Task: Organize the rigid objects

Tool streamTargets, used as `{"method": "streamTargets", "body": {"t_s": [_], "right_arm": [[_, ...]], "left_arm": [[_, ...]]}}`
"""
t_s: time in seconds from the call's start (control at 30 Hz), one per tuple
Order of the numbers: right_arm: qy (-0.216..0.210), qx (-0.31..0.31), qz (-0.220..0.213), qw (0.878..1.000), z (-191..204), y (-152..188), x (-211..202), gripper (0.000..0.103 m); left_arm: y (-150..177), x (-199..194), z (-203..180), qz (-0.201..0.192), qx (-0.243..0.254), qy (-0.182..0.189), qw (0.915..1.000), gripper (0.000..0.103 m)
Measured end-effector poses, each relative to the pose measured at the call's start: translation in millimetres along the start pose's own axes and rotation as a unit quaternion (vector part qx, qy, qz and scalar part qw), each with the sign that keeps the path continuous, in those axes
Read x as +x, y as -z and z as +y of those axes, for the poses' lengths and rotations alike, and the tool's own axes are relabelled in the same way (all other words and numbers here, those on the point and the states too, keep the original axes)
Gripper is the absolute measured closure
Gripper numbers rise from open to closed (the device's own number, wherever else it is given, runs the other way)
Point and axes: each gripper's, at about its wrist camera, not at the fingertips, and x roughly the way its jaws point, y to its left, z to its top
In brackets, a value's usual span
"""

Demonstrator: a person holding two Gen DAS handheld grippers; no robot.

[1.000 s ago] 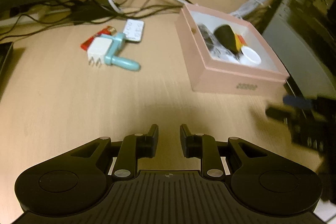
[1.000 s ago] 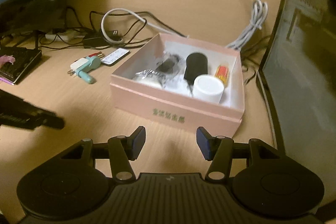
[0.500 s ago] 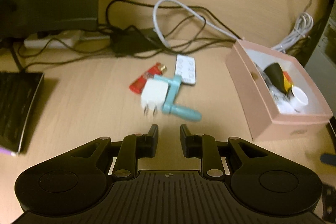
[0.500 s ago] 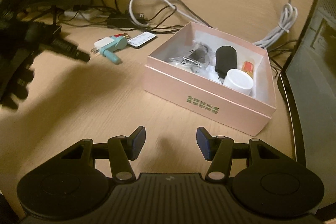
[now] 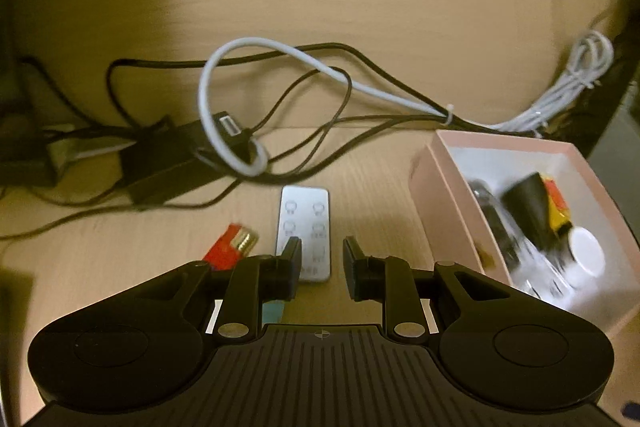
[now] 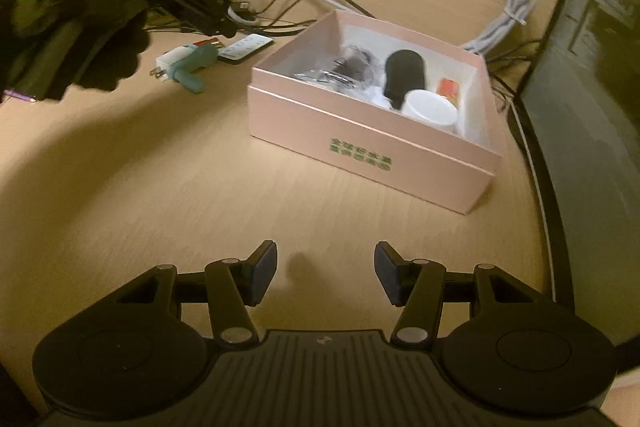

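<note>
Left wrist view: we see the left gripper (image 5: 320,269) with jaws narrowly parted, nothing between them. Its left finger (image 5: 290,267) covers the near corner of a flat silver card-shaped remote with small round buttons (image 5: 306,227); a teal plastic piece (image 5: 274,311) shows only as a sliver behind that finger. Just left lies a red cylindrical lighter with a brass end (image 5: 232,247), partly hidden. To the right, the open pink cardboard box (image 5: 444,203) is blurred and cut by the frame edge; its contents are hard to resolve. Beyond, tangled black and grey cables (image 5: 280,95) cross the wooden desk (image 5: 380,183).

Right wrist view: the right gripper (image 6: 325,273) hovers wide open and empty over bare desk. Farther on, the box holds a black cylinder (image 6: 404,71) and a white round cap (image 6: 430,105). A white plug adapter (image 6: 170,59) lies far left.
</note>
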Motion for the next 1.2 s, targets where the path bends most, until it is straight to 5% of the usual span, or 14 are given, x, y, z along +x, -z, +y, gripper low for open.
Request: {"method": "streamTargets", "body": {"t_s": [0.13, 0.63, 0.77, 1.0, 1.2], "right_arm": [[0.017, 0.021, 0.002, 1.0, -11, 9, -6, 0.049], [0.053, 0.086, 0.021, 0.995, -41, 31, -8, 0.049], [0.053, 0.085, 0.02, 0.995, -39, 31, -8, 0.049], [0.055, 0.09, 0.024, 0.994, -39, 33, -7, 0.049], [0.054, 0.092, 0.025, 0.994, -39, 35, -7, 0.049]], "left_arm": [[-4, 17, 0, 0.0, 0.008, -0.025, 0.9997, 0.078], [16, 30, -8, -0.002, 0.042, 0.004, 0.9991, 0.07], [10, 26, -1, -0.022, 0.012, -0.016, 0.9996, 0.07], [0, 41, 0, 0.007, 0.009, -0.034, 0.9994, 0.069], [-6, 49, -2, 0.018, 0.013, -0.023, 0.9995, 0.051]]}}
